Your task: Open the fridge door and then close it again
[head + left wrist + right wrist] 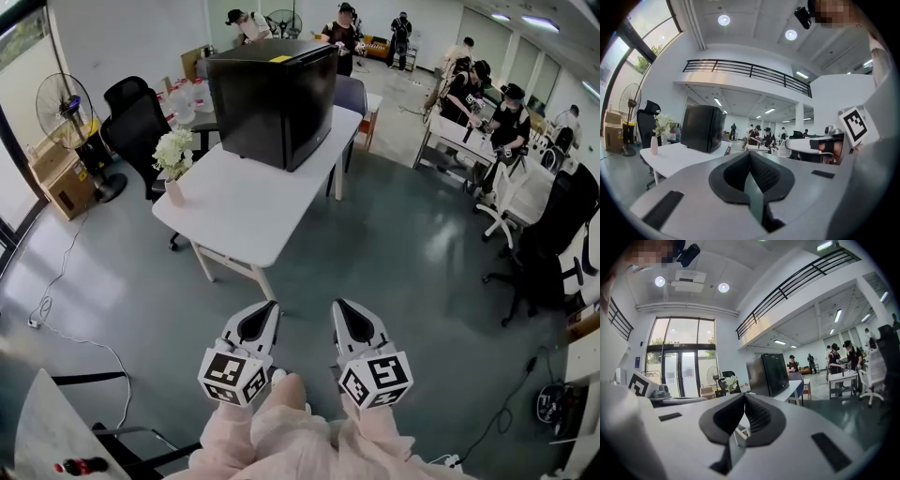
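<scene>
Black mini fridge (272,98) is sitting on white bench (244,220) at 11 o'clock, door looking shut. Left gripper (262,314) & right gripper (349,314) are hanging well short, jaws clenched on nothing, prob. levelled for the door.

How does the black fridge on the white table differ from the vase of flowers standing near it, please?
The fridge is a big black box; the vase of flowers is small, slender and pale. The fridge fills the far end of the white table; the vase of flowers stands at its left edge, apart from the fridge. Both stand upright on that table.
</scene>
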{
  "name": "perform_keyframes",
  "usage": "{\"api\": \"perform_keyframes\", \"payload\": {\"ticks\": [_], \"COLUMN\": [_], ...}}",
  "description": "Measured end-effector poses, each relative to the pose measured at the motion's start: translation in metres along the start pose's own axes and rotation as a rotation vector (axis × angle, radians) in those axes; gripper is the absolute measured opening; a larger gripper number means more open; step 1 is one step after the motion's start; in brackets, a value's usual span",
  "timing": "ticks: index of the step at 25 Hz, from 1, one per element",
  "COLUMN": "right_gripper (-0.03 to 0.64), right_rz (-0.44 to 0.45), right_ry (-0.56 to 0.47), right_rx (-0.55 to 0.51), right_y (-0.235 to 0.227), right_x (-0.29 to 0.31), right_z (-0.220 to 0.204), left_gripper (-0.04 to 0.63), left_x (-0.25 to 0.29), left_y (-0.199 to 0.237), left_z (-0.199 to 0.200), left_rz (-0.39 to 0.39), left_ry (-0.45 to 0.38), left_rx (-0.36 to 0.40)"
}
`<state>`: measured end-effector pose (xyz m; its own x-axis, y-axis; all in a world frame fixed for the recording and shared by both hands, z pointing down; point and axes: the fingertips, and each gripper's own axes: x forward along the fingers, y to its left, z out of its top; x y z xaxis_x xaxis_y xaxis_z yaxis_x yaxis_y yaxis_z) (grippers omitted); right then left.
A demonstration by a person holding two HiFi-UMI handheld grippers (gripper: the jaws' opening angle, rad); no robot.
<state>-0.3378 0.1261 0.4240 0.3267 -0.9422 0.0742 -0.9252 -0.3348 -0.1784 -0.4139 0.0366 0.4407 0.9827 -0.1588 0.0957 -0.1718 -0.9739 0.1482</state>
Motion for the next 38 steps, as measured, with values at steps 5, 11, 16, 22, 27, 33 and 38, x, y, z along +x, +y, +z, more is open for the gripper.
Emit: {"api": "perform_keyframes", "payload": {"ticks": [5,11,16,22,27,33,38], "right_gripper": [0.012,0.012,0.012,0.012,0.012,0.012,0.012], "right_rz": [-0.037,-0.052,-0.058,-0.069,-0.064,-0.069,-0.068], "right_ry": [0.006,0.01,0.002,0.003,-0.002,0.002,0.001], "right_rx": [0.009,0.009,-0.004,-0.006,-0.013,-0.002,-0.005], "right_y": [-0.023,-0.047,-0.073,-0.113,-0.141,-0.178,-0.201], "right_x": [0.007,0.029,0.057,0.1,0.142,0.194,0.24], "right_z": [0.0,0.004,0.012,0.027,0.043,0.056,0.066], "left_gripper": [0.012,0.012,0.011,0.012,0.012,0.012,0.012], "left_x": [0.029,0.072,0.113,0.168,0.219,0.276,0.32], "left_y": [-0.004,-0.007,0.003,0.022,0.04,0.063,0.088], "left_z": [0.004,0.009,0.014,0.029,0.043,0.058,0.071], "left_rz": [-0.039,-0.092,-0.112,-0.111,-0.117,-0.127,-0.134], "left_ry": [-0.003,0.003,0.0,0.005,0.002,0.01,0.003], "left_rx": [-0.006,0.016,0.027,0.057,0.062,0.075,0.077]}}
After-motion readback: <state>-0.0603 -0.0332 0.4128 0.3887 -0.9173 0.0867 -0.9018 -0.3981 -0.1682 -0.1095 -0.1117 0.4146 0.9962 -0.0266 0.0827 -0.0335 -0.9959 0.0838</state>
